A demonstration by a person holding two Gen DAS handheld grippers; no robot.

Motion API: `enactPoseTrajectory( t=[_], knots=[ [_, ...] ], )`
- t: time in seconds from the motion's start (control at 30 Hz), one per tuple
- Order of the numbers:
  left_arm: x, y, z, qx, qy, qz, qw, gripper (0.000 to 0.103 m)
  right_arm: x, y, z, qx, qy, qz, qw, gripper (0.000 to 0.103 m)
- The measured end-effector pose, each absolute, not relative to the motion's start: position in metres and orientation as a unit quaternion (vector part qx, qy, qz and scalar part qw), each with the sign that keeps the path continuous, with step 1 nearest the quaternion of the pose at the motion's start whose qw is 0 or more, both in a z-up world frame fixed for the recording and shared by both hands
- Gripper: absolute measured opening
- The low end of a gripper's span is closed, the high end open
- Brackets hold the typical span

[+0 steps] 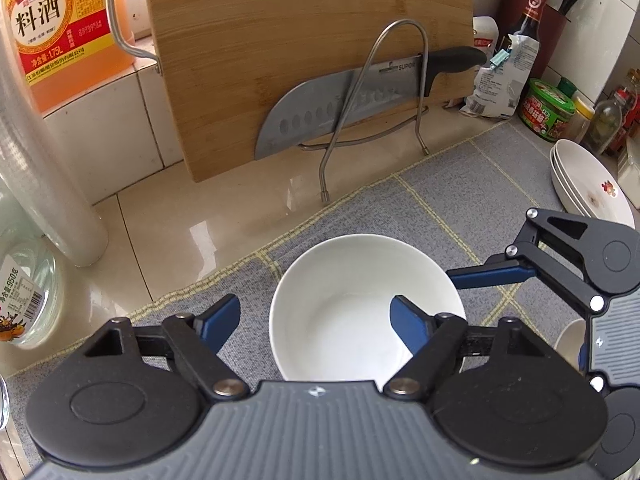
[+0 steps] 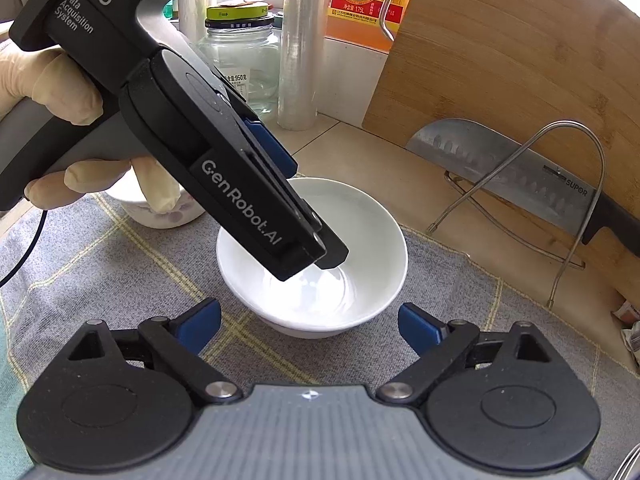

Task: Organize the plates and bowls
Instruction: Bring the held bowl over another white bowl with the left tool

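A plain white bowl (image 1: 352, 296) (image 2: 360, 240) stands on the grey checked mat (image 1: 460, 200) (image 2: 100, 272). My left gripper (image 1: 316, 320) is open, one blue finger inside the bowl and the other outside its left rim; it also shows from the side in the right wrist view (image 2: 256, 200), reaching down into the bowl. My right gripper (image 2: 310, 326) is open and empty just in front of the bowl; it shows in the left wrist view (image 1: 496, 274) at the bowl's right. Stacked white plates (image 1: 588, 184) with a flower print sit at the far right.
A bamboo cutting board (image 1: 304, 40) leans at the back with a cleaver (image 1: 340, 108) in a wire rack (image 1: 384, 80). A cooking wine bottle (image 1: 60, 28), a film roll (image 1: 40, 160), a glass jar (image 2: 240, 64), sauce jars (image 1: 548, 108) and a patterned bowl (image 2: 160, 216) stand around.
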State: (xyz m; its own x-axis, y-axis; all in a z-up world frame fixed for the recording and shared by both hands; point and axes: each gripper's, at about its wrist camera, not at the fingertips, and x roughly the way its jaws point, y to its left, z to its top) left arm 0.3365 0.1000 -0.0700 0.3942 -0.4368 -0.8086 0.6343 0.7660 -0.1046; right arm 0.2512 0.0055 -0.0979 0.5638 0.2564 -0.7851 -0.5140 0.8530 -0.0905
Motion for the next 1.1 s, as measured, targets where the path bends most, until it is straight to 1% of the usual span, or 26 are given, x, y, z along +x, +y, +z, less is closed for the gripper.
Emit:
enactPoseTrajectory(
  t=[0.07,0.13,0.17,0.2,0.27,0.37,0.4,0.6,1.1],
  knots=[
    [0.337,0.1,-0.07,0.104,0.447,-0.333,0.824,0.079,0.252,0.005,-0.099,-0.154,0.414,0.222,0.87,0.095],
    [0.337,0.098,-0.07,0.107,0.448,-0.334,0.822,0.074,0.254,0.004,-0.099,-0.152,0.415,0.22,0.87,0.091],
    [0.337,0.098,-0.071,0.107,0.45,-0.335,0.821,0.068,0.253,0.004,-0.1,-0.15,0.416,0.22,0.869,0.088],
    [0.338,0.097,-0.071,0.106,0.452,-0.336,0.819,0.065,0.254,0.004,-0.1,-0.148,0.417,0.221,0.869,0.087],
    [0.338,0.097,-0.071,0.102,0.453,-0.341,0.817,0.062,0.255,0.004,-0.1,-0.148,0.418,0.218,0.869,0.086],
    [0.338,0.097,-0.071,0.103,0.454,-0.339,0.818,0.061,0.255,0.004,-0.099,-0.148,0.415,0.22,0.871,0.084],
    [0.339,0.098,-0.071,0.101,0.454,-0.338,0.818,0.058,0.255,0.004,-0.099,-0.148,0.415,0.219,0.871,0.084],
    [0.34,0.098,-0.071,0.102,0.456,-0.339,0.817,0.058,0.256,0.003,-0.097,-0.143,0.415,0.216,0.872,0.082],
    [0.333,0.099,-0.06,0.101,0.446,-0.343,0.82,0.058,0.251,0.003,-0.088,-0.143,0.414,0.213,0.873,0.082]
  ],
)
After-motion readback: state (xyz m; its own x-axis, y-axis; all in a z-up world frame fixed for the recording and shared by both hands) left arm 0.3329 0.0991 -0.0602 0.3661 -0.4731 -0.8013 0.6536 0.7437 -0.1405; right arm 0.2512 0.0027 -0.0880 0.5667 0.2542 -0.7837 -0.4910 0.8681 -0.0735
